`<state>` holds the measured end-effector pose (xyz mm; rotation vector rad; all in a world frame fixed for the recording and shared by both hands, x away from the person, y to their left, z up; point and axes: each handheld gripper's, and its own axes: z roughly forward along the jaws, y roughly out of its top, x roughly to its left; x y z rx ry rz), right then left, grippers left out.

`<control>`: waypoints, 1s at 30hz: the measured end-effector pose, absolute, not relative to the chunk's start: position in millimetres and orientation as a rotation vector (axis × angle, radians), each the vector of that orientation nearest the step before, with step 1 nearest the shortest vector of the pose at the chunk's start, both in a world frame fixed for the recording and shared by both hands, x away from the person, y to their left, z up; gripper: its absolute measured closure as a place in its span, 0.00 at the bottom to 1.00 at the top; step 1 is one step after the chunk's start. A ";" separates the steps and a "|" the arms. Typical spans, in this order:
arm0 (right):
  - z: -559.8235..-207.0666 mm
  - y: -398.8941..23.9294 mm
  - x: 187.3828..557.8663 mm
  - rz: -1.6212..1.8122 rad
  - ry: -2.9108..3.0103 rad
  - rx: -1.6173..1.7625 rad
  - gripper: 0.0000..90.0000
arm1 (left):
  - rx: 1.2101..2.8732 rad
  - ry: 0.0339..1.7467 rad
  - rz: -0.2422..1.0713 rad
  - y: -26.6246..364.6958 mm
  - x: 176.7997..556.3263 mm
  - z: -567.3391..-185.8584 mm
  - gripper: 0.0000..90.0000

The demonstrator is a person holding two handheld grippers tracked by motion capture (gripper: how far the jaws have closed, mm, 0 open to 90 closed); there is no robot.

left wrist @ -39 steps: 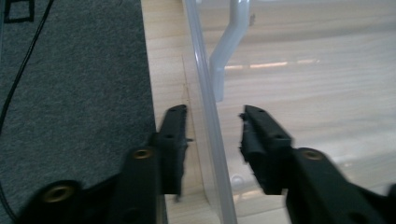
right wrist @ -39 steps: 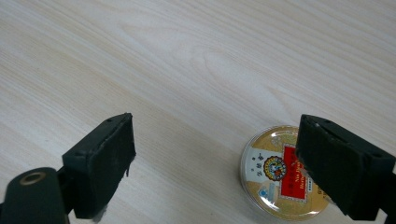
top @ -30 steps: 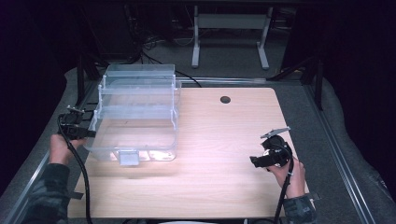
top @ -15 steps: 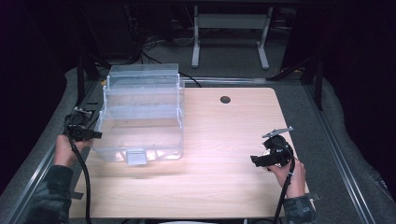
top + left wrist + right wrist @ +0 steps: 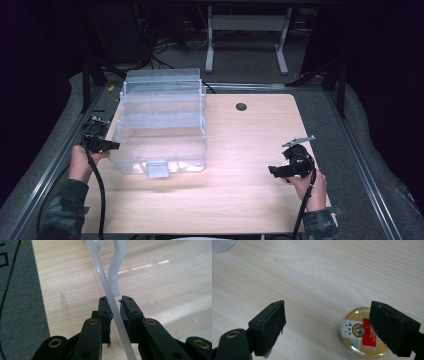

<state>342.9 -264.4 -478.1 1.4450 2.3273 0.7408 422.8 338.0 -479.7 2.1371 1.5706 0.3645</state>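
A clear plastic storage box [image 5: 165, 125] with stepped tiers stands on the left half of the wooden table [image 5: 240, 200]. My left gripper [image 5: 113, 145] is at the box's left wall. In the left gripper view that gripper [image 5: 115, 302] is shut on the thin clear wall [image 5: 102, 277], just below a white plastic clasp [image 5: 117, 265]. My right gripper [image 5: 274, 170] hovers over the table's right side, held by a hand. Its jaws [image 5: 327, 306] stand wide open with nothing between them. A round gold tin with a red label [image 5: 359, 337] lies on the wood under the right-hand jaw.
A dark round cable hole [image 5: 241, 106] sits near the table's far edge. Grey padded matting [image 5: 60, 150] and metal rails border the table. A white frame [image 5: 247, 25] stands on the floor behind. Bare wood lies between the box and my right gripper.
The box has slid a little to the right, and my left gripper moved right with it along the box's left wall. The right gripper has stayed in place.
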 end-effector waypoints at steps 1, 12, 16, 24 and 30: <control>-478.1 -264.3 342.6 0.748 2.329 1.444 0.15 | 2.143 1.567 0.361 335.0 422.7 -479.5 0.86; -470.3 -266.6 343.1 0.777 2.316 1.442 0.15 | 2.179 1.533 0.358 305.0 422.2 -478.8 0.86; -470.7 -267.3 344.3 0.779 2.310 1.444 0.16 | 2.188 1.521 0.351 295.4 422.1 -478.6 0.85; -468.4 -262.7 348.1 0.821 2.331 1.426 0.16 | 2.219 1.484 0.345 273.6 422.1 -478.3 0.84; -462.1 -258.3 350.5 0.810 2.311 1.416 0.16 | 2.233 1.455 0.330 256.4 423.3 -478.2 0.84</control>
